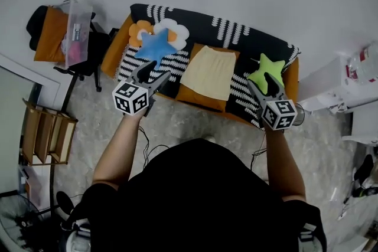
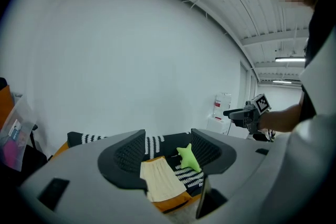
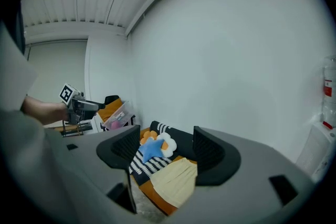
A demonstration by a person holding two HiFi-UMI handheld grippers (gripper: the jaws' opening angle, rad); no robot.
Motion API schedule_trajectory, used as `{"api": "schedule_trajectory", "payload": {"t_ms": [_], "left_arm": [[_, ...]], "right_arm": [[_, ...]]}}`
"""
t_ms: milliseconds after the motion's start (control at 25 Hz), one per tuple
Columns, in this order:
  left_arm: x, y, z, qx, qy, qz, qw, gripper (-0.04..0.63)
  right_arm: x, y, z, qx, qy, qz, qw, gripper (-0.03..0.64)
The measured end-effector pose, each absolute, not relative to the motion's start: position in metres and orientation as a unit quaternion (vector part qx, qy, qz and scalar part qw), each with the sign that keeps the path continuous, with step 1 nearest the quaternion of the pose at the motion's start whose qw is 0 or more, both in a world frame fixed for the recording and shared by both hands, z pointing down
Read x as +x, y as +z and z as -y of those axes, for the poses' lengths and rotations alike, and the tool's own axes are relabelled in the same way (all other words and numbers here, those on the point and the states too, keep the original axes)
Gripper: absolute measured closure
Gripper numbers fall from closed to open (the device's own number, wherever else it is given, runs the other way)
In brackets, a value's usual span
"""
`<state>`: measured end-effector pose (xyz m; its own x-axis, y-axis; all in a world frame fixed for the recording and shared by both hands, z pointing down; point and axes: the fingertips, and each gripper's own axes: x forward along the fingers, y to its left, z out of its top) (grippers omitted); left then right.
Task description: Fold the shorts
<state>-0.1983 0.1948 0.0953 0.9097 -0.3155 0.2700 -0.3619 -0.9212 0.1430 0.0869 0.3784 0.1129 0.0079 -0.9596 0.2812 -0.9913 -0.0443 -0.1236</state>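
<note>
My left claw [image 1: 156, 71] and right claw [image 1: 260, 82] are both spread and hold nothing. The pale yellow shorts [image 1: 208, 72] lie on the sofa [image 1: 260, 44], between the blue star cushion [image 1: 155, 46] and the green star cushion [image 1: 266, 71].

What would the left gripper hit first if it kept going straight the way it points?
Most likely the pale yellow shorts on the sofa, seen between the open jaws of the left gripper; depth is unclear.
</note>
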Motion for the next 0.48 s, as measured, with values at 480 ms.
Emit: {"api": "schedule_trajectory", "payload": {"t_ms": [480], "left_arm": [[-0.163, 0.099, -0.181, 0.962, 0.13, 0.22, 0.099, 0.31]], "right_arm": [[0.148, 0.118, -0.349, 0.68, 0.145, 0.717, 0.054, 0.293]]}}
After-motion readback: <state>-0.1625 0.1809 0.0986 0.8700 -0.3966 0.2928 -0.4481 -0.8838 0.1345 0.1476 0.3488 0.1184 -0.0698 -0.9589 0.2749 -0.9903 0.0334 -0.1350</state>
